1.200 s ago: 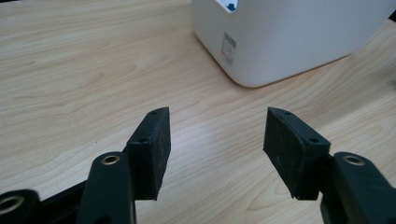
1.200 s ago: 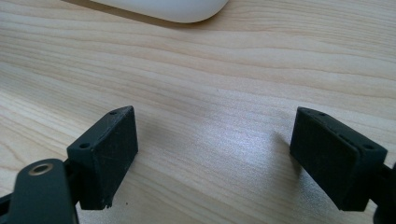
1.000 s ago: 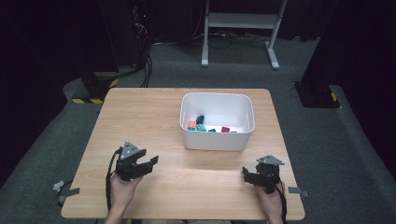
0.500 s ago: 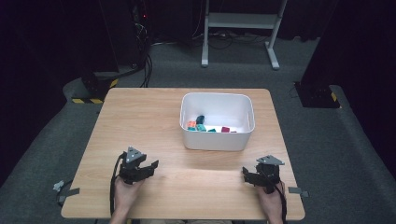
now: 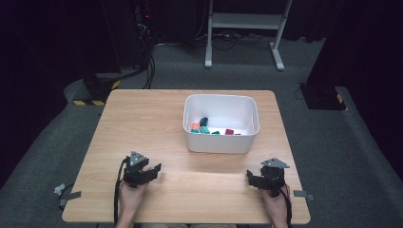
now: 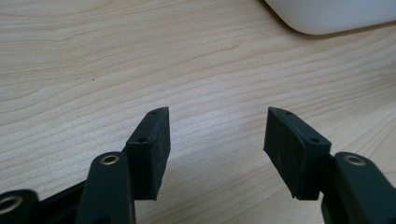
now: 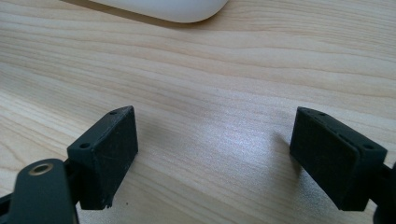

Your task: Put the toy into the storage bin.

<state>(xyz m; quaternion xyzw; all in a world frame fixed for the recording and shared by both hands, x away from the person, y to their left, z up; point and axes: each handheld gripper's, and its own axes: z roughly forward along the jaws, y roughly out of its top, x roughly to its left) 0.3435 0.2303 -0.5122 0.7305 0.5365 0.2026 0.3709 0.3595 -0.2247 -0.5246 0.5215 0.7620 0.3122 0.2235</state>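
Observation:
A white bin stands on the wooden table, right of centre, and holds several small coloured blocks in orange, teal, dark blue and red. My left gripper sits low over the table's near left part, open, its jaws pointing right toward the bin. In the left gripper view the left gripper has bare wood between its pads, with the bin's rounded corner beyond. My right gripper rests near the front right, jaws wide apart. The right gripper frames bare wood below the bin's base.
Bare tabletop stretches left of the bin and between the two grippers. Beyond the table lie grey carpet, a white metal stand, cables and dark equipment at the back. Pieces of tape lie on the floor beside the table's near corners.
My left gripper has sunk toward the tabletop and sits a little nearer the front edge. The right gripper and the bin have kept still.

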